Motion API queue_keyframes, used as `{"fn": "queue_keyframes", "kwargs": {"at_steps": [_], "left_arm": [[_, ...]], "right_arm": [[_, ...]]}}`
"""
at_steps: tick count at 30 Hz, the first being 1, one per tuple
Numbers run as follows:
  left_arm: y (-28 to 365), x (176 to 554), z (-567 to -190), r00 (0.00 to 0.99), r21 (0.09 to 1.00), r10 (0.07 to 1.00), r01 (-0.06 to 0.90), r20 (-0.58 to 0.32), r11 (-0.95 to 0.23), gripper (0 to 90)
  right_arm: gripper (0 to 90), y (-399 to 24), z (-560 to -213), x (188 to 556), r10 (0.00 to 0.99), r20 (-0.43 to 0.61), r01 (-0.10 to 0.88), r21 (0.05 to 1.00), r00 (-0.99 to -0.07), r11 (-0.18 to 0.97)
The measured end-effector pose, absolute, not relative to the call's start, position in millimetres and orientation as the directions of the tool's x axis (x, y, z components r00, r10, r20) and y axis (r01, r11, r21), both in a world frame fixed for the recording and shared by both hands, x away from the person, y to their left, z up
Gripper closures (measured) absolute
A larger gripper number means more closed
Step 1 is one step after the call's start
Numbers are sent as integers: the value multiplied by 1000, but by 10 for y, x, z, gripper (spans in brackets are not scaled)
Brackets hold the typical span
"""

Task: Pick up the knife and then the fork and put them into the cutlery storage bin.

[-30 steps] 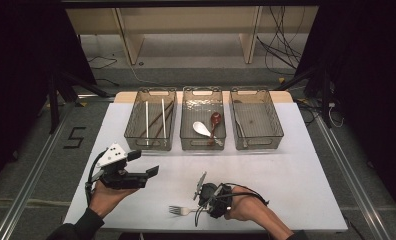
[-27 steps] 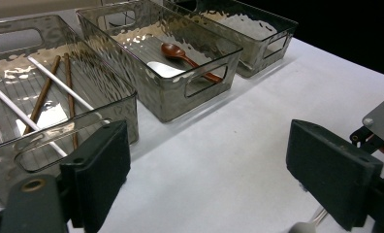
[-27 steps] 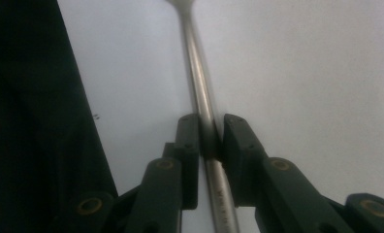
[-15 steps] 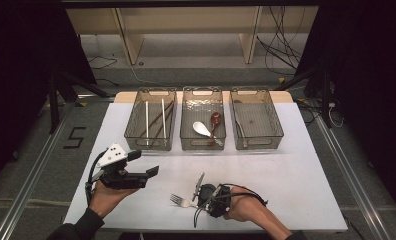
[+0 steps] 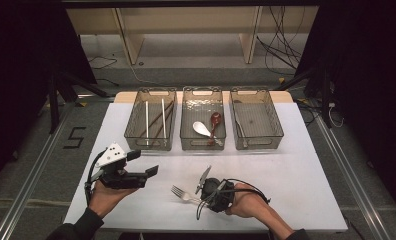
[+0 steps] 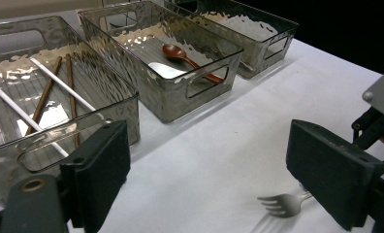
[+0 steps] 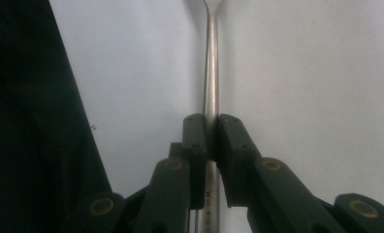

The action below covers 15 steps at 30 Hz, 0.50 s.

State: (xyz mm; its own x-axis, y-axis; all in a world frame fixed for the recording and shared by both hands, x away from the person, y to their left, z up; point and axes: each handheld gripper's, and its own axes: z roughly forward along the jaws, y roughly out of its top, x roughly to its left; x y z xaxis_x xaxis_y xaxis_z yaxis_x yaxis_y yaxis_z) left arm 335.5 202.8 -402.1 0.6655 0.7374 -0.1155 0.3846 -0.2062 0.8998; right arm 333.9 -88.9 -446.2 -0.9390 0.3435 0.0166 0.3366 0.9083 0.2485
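Observation:
A silver fork lies low over the white table near the front edge, its tines pointing left. My right gripper is shut on its handle. In the right gripper view the black pads clamp the thin handle of the fork; the jaws have just been closing on it. My left gripper hovers open and empty at the front left. In its own view my left gripper faces the fork.
Three clear trays stand in a row at the back. The left tray holds chopsticks. The middle tray has a white spoon and a brown spoon. A utensil lies in the right tray.
The fork's tines have moved a little toward the far side of the table together with my right gripper. My left gripper has stayed where it was.

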Motion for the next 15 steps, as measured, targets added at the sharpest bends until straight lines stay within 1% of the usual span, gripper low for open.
{"fn": "queue_keyframes", "kwargs": {"at_steps": [1,4,7,15], "left_arm": [[2027,3356,-4023,665,899,737,386,-117,-206,155],[2027,3356,-4023,665,900,737,385,-117,-205,155],[2029,3356,-4022,665,900,737,384,-117,-204,156],[2032,3355,-4022,665,901,738,385,-118,-202,156]], "right_arm": [[828,-912,-4450,3358,332,5,322,257,-943,911],[827,-987,-4394,3413,356,-1,339,302,-934,891],[827,-1085,-4300,3477,416,19,395,354,-909,848],[827,-1392,-4068,3636,502,54,464,478,-863,746]]}}
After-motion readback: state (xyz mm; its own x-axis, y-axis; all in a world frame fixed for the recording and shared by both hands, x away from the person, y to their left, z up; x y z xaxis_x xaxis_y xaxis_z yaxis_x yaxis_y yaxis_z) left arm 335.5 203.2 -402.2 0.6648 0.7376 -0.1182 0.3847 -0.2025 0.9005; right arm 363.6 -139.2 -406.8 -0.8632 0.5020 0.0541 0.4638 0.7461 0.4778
